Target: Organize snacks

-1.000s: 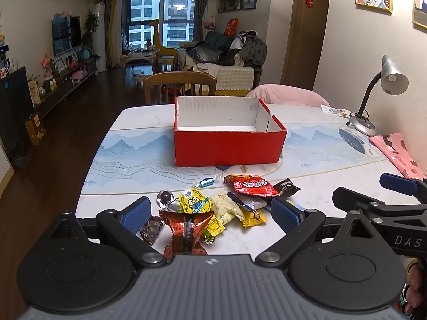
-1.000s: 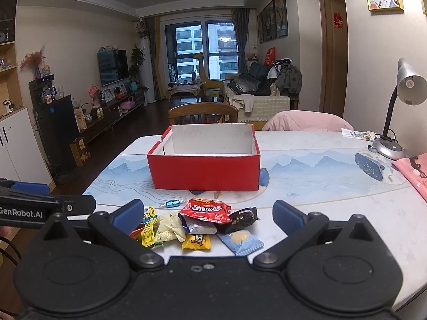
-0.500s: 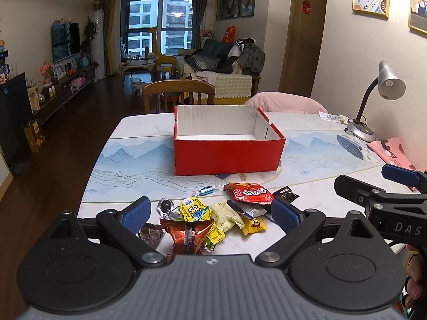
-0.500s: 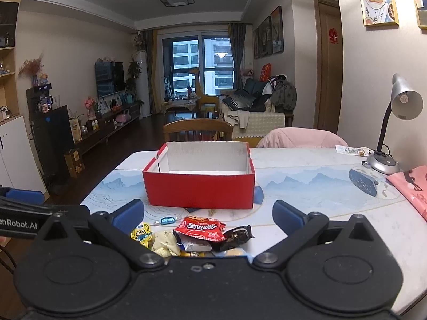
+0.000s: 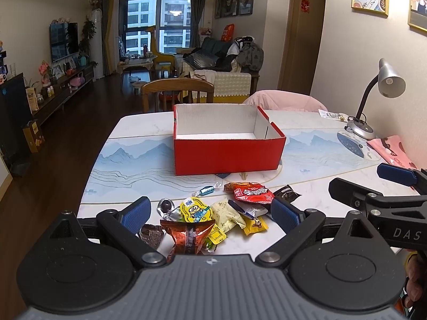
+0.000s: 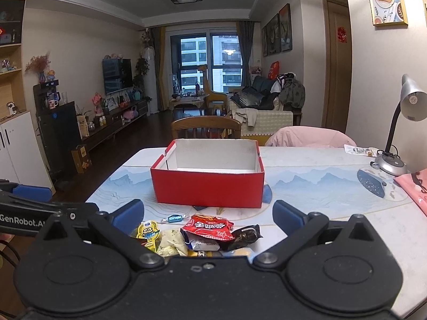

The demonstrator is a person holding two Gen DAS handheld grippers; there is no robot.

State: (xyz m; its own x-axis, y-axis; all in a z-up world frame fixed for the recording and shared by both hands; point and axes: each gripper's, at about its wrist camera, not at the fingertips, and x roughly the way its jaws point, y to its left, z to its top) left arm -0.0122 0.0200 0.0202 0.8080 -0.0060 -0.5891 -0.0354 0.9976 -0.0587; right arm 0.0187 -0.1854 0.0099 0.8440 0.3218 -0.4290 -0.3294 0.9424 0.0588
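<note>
Left claw (image 5: 210, 213) spread wide, nothing between the blue pads, hovering low over the near edge of the counter (image 5: 128, 130). Right claw (image 6: 208, 214) likewise released and empty, held a little higher at the same edge.

Snack pile directly ahead of both claws, on bare marble:
- Brown foil packet (image 5: 190, 236) nearest the left claw, between its fingers.
- Yellow cartoon packet (image 5: 196, 210) just beyond the foil one; off toward the right claw's left finger in its own view (image 6: 148, 233).
- Pale green pouch (image 5: 226, 214) beside it, overlapping a small yellow packet (image 5: 254, 225).
- Red snack bag (image 5: 252, 193) at the far side of the pile, close to the left claw's right finger; centred ahead of the right claw (image 6: 210, 226), lying over a white-and-blue wrapper (image 6: 200, 244).
- Dark wrapper (image 6: 245, 236) touching the red bag's right end.
- Blue wrapped candy (image 5: 206, 190) apart from the pile, farther out toward the box; also seen (image 6: 174, 217).
- Small dark brown packet (image 5: 152, 234) by the left claw's left finger.

Red cardboard box (image 5: 226, 154) well beyond the pile, open-topped, white inside, no snacks in it. Desk lamp (image 5: 384, 85) far off to the right.
</note>
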